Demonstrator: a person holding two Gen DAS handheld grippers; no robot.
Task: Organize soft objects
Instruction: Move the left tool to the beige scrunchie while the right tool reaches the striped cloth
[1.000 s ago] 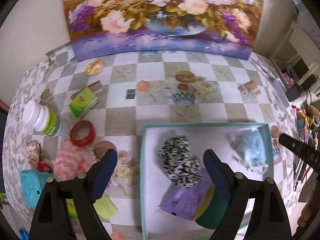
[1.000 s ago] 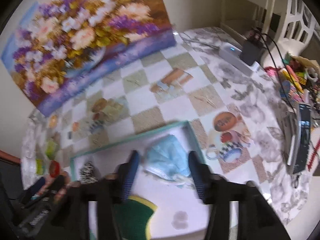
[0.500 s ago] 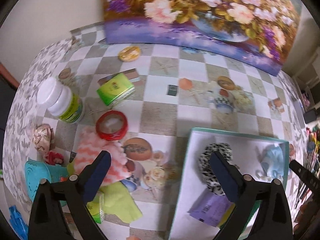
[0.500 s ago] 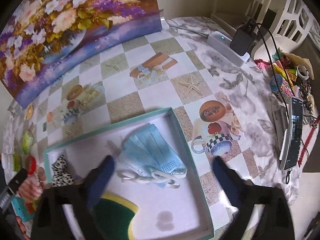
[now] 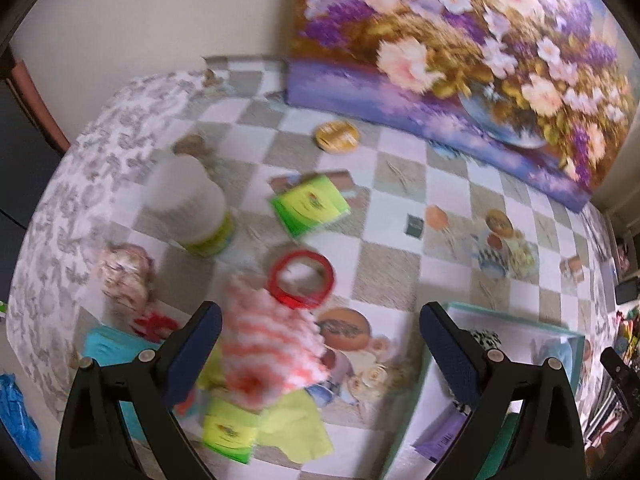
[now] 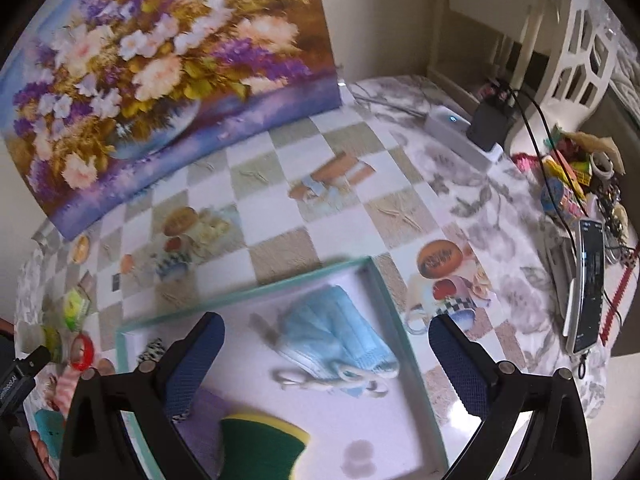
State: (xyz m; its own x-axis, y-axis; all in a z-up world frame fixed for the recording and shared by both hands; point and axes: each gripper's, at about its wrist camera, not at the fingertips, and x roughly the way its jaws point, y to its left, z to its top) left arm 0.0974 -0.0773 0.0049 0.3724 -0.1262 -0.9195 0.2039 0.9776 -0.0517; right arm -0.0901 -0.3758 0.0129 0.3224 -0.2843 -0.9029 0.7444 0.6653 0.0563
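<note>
I am judging the sorting as partly done. Inside the teal-rimmed tray (image 6: pixel 384 288) I am seeing a blue face mask (image 6: pixel 336 336) lying toward the tray's far right corner, a black-and-white spotted scrunchie (image 6: pixel 152 350) against its left wall, a green and yellow sponge (image 6: pixel 260 444) at the near edge, and a purple packet (image 6: pixel 200 412) beside the sponge.

I am holding the right gripper (image 6: pixel 326 354) above the tray with its jaws spread as wide as they go; they have just been opening, and nothing is between the pads, the mask lying loose on the tray floor below them.

I am pointing the left gripper (image 5: pixel 320 344) at the table's near left part, outside the tray (image 5: pixel 512 320). Its jaws have also just been opening, and they are standing wide and gripping nothing. The pink-and-white fluffy cloth (image 5: pixel 272 352) is lying just inside the left finger, on top of a yellow-green cloth (image 5: pixel 296 424), and I am taking these two as the soft items left to move.

The hard things are staying where they are, I think: the white bottle (image 5: pixel 188 208), the red tape ring (image 5: pixel 302 278), the green packet (image 5: pixel 310 204) and the gold tin (image 5: pixel 336 136) near the flower painting (image 5: pixel 460 40) at the table's far edge.
</note>
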